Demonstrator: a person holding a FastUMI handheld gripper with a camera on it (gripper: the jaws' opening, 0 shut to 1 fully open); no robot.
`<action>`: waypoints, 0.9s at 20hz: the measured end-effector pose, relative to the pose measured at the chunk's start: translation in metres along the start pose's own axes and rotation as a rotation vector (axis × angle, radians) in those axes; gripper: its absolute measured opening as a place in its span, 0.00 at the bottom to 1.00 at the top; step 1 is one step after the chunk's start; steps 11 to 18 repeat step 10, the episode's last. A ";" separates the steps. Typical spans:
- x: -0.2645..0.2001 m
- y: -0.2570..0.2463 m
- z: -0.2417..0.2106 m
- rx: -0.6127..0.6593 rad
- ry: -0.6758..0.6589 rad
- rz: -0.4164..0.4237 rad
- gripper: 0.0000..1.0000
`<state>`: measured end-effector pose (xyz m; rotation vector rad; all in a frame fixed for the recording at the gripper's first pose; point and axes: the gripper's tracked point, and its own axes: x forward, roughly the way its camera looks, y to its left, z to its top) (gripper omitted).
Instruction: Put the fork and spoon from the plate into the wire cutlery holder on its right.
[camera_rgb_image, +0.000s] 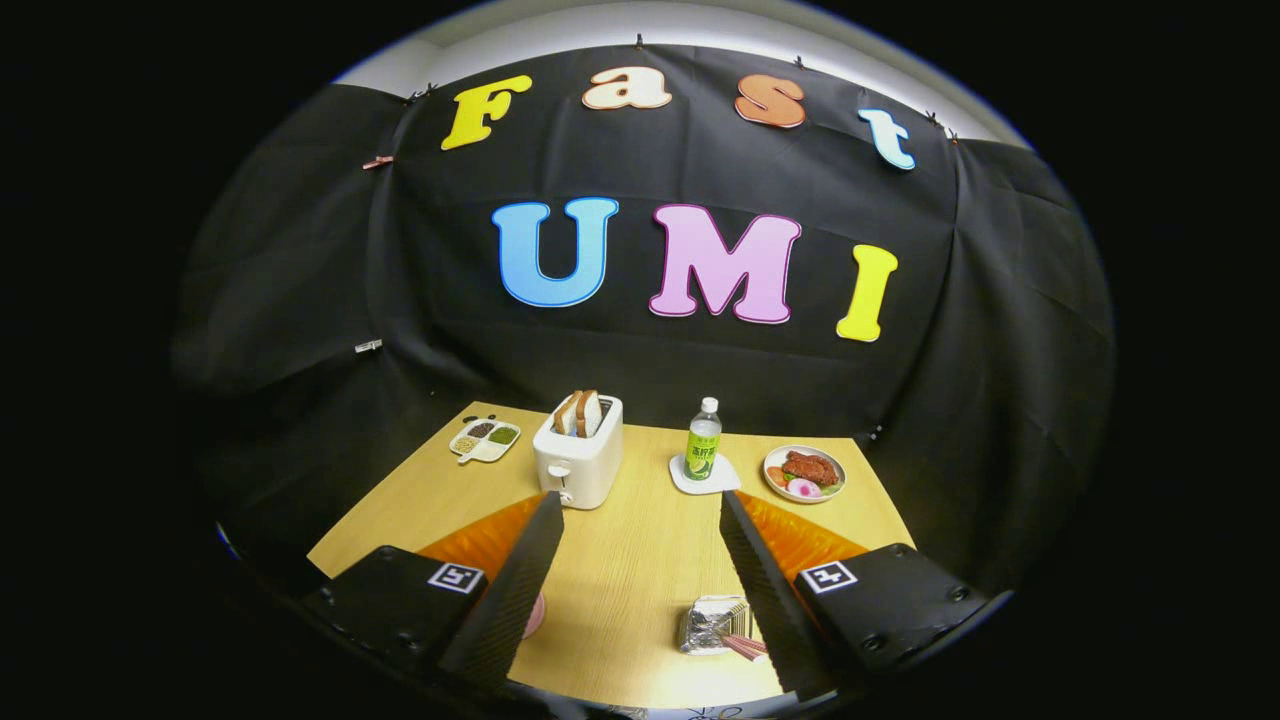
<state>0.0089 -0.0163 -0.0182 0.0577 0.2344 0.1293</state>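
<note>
My gripper (640, 500) is open, its fingers spread wide above the wooden table (620, 580) with nothing between them. A silvery wire cutlery holder (712, 625) stands low down, just inside the right finger. Thin pinkish handles (745, 646) stick out at its right side and are partly covered by that finger. A sliver of a pink plate (536, 615) peeks out from behind the left finger; whatever lies on it is hidden.
Beyond the fingertips stand a white toaster (578, 455) with bread slices, a green-labelled bottle (703, 440) on a white coaster, a plate of food (804, 473) at the far right and a small divided dish (485, 438) at the far left. Black cloth walls the table.
</note>
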 end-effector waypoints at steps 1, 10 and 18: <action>0.001 0.000 -0.001 0.001 0.004 -0.001 0.98; 0.003 -0.003 -0.002 0.006 0.012 -0.006 0.98; 0.003 -0.003 -0.002 0.006 0.012 -0.006 0.98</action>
